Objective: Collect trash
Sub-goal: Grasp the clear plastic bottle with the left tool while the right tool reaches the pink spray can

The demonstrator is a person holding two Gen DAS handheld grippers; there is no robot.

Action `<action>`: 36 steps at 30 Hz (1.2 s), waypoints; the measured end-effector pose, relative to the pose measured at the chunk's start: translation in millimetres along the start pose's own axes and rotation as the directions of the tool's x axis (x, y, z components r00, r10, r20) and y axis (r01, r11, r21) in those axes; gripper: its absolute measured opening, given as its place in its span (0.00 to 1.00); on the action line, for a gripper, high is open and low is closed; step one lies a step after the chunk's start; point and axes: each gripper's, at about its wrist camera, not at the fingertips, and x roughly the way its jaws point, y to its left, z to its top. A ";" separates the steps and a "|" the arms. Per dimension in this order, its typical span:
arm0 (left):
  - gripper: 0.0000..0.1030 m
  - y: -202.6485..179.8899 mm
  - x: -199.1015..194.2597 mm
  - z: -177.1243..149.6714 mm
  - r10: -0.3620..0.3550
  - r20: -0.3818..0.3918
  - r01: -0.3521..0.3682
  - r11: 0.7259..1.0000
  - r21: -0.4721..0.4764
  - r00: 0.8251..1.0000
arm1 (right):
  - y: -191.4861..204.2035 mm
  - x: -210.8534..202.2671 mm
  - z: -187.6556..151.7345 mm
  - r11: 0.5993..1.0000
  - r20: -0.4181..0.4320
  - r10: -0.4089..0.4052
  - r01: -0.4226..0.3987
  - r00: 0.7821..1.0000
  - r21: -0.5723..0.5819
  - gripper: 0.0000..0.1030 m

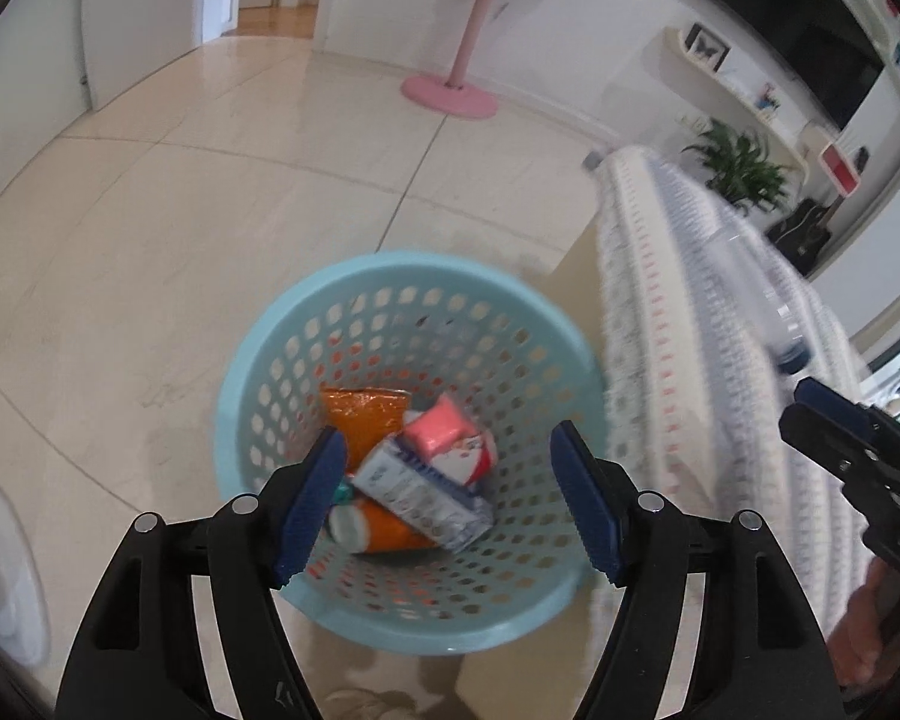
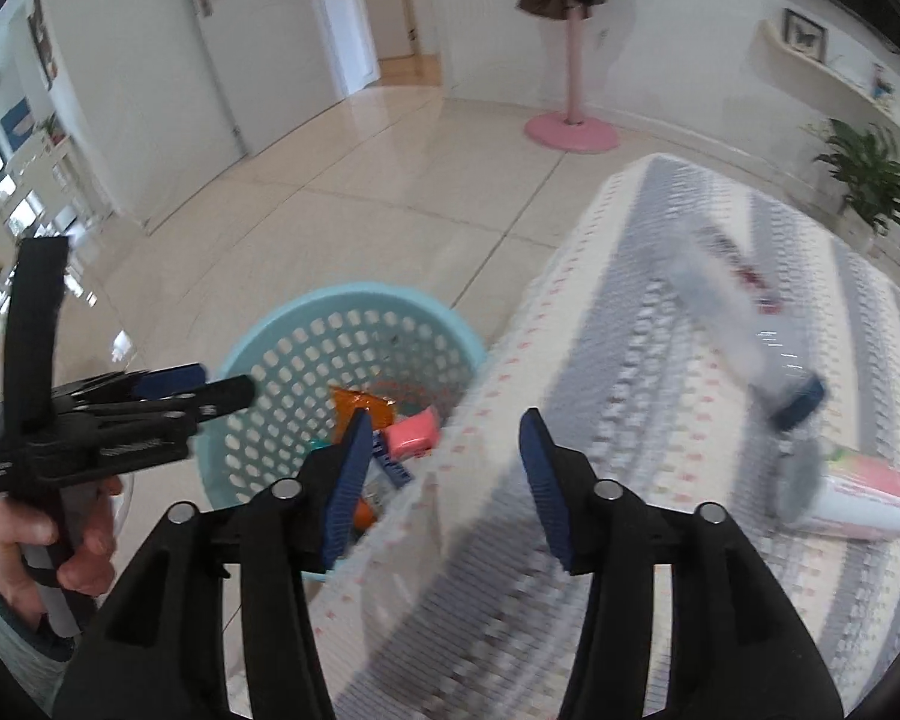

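A: What's hard to read from where you sit?

B: The clear bottle [image 2: 744, 324] on the desk [image 2: 570, 420] is a blur; I only get its dark blue cap, near end. Can't tell if it's lying flat or rolling. Pink-and-white can [image 2: 858, 504] lies just beside it, right edge. Desk's knit cover smears w/ motion too.

A: Jaws?

B: Left gripper [image 1: 444, 498] jaws wide apart, nothing btwn them, above the blue basket [image 1: 258, 372]. Right gripper [image 2: 444, 480] jaws apart as well, empty, over the desk's near-left corner.

A: Trash so far?

B: Inside the basket: orange packet [image 1: 363, 414], pink block [image 1: 438, 429], white-blue carton [image 1: 414, 495]; more underneath, partly hidden by my left pad.

A: Room?

B: Glossy cream floor tiles [image 1: 210, 210], basket on them just left of the desk. Pink stand [image 1: 450, 93] far off, plant [image 2: 870, 180] far right.
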 end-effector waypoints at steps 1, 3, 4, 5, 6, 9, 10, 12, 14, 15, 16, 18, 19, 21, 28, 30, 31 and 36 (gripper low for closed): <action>0.67 -4.8 -5.6 0.5 -0.012 0.010 0.012 1.000 0.000 1.000 | -9.0 -6.5 0.0 1.000 0.012 -0.011 0.011 1.000 0.011 0.53; 0.67 -15.4 -12.6 1.3 -0.032 0.023 0.032 0.999 0.013 0.999 | -26.8 -17.7 -0.3 0.998 0.032 -0.047 0.046 0.998 0.031 0.55; 0.67 -22.4 -16.0 2.4 -0.038 0.028 0.037 0.999 0.028 0.999 | -39.3 -24.6 -0.4 0.995 0.043 -0.092 0.090 0.995 0.042 0.55; 0.67 -30.2 -19.1 3.6 -0.044 0.031 0.042 0.998 0.043 0.999 | -47.2 -28.4 -0.3 0.992 0.048 -0.119 0.116 0.992 0.050 0.56; 0.67 -38.8 -22.7 4.8 -0.053 0.035 0.051 0.997 0.062 0.998 | -62.0 -33.8 -0.4 0.985 0.056 -0.159 0.155 0.986 0.071 0.57; 0.67 -64.5 -27.4 8.8 -0.087 0.038 0.083 0.991 0.104 0.995 | -101.4 -41.5 -1.9 0.957 0.051 -0.262 0.253 0.964 0.144 0.58; 0.67 -73.7 -28.1 10.1 -0.102 0.039 0.097 0.989 0.115 0.994 | -115.7 -41.4 -2.4 0.943 0.039 -0.296 0.286 0.954 0.168 0.58; 0.67 -89.7 -26.1 13.2 -0.131 0.033 0.126 0.983 0.131 0.991 | -138.6 -39.2 -4.3 0.927 0.018 -0.323 0.312 0.946 0.206 0.58; 0.67 -108.4 -20.3 17.0 -0.159 0.020 0.155 0.977 0.144 0.987 | -159.5 -32.2 -5.2 0.919 -0.011 -0.320 0.313 0.947 0.238 0.58; 0.67 -117.9 -15.6 19.1 -0.167 0.012 0.164 0.975 0.151 0.986 | -166.4 -30.1 -6.0 0.918 -0.022 -0.317 0.312 0.948 0.245 0.58; 0.67 -126.8 -10.7 21.5 -0.174 0.006 0.171 0.972 0.159 0.985 | -172.8 -27.6 -7.0 0.918 -0.034 -0.309 0.307 0.950 0.250 0.58; 0.67 -148.2 0.0 27.5 -0.188 -0.009 0.187 0.967 0.173 0.982 | -182.1 -23.0 -7.1 0.924 -0.052 -0.284 0.288 0.957 0.250 0.58; 0.67 -162.0 7.9 32.8 -0.196 -0.021 0.197 0.963 0.183 0.980 | -184.6 -18.8 -8.0 0.927 -0.065 -0.274 0.282 0.959 0.246 0.58; 0.67 -184.0 24.1 42.6 -0.192 -0.036 0.196 0.964 0.178 0.981 | -190.2 -16.1 -12.3 0.934 -0.082 -0.253 0.266 0.964 0.237 0.58; 0.72 -241.4 94.0 71.6 -0.202 -0.092 0.206 0.978 0.042 0.975 | -192.1 -26.3 -30.4 0.962 -0.079 -0.165 0.178 0.983 0.209 0.58; 0.72 -253.7 114.0 74.9 -0.166 -0.096 0.168 0.986 0.016 0.981 | -192.5 -31.7 -36.1 0.968 -0.088 -0.136 0.152 0.987 0.202 0.58; 0.72 -259.5 123.0 76.2 -0.144 -0.096 0.146 0.989 0.009 0.985 | -193.4 -35.1 -40.5 0.970 -0.093 -0.119 0.136 0.988 0.203 0.58; 0.76 -284.6 160.4 84.1 0.002 -0.095 -0.001 1.000 0.011 0.995 | -203.2 -51.8 -67.5 0.969 -0.084 -0.040 0.059 0.996 0.240 0.58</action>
